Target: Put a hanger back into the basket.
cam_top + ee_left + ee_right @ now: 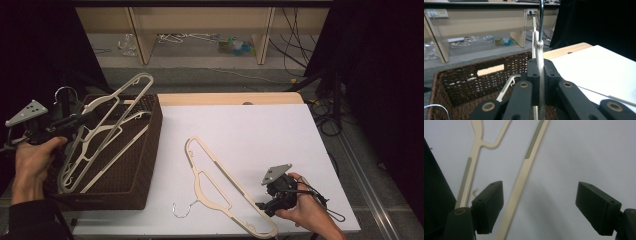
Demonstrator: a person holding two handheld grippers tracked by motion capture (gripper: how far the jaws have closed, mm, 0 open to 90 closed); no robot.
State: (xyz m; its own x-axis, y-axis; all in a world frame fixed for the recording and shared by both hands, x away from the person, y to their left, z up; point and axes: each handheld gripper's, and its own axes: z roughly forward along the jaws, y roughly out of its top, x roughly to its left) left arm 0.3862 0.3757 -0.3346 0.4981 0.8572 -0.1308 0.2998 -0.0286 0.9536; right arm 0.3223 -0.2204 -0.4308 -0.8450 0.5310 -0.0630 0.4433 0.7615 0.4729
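The counter (280, 130) under its white sheet lies wide and bare ahead of and beyond the right tool (265, 205), with open room out to the far wooden edge and to the near right corner. No readable writing shows on any of these things. The brown woven basket (145, 145) sits at the counter's left end, directly under and ahead of the left tool (82, 120); its near wall stands just below the jaws and its right wall runs close beside the white sheet. The left tool is clenched on a cream hanger (539, 57) held upright over the basket, with other hangers (110, 145) leaning inside. The right tool stands released, jaws wide apart, low over a cream hanger on the counter (524, 182), whose long bar runs between the pads without touching them.
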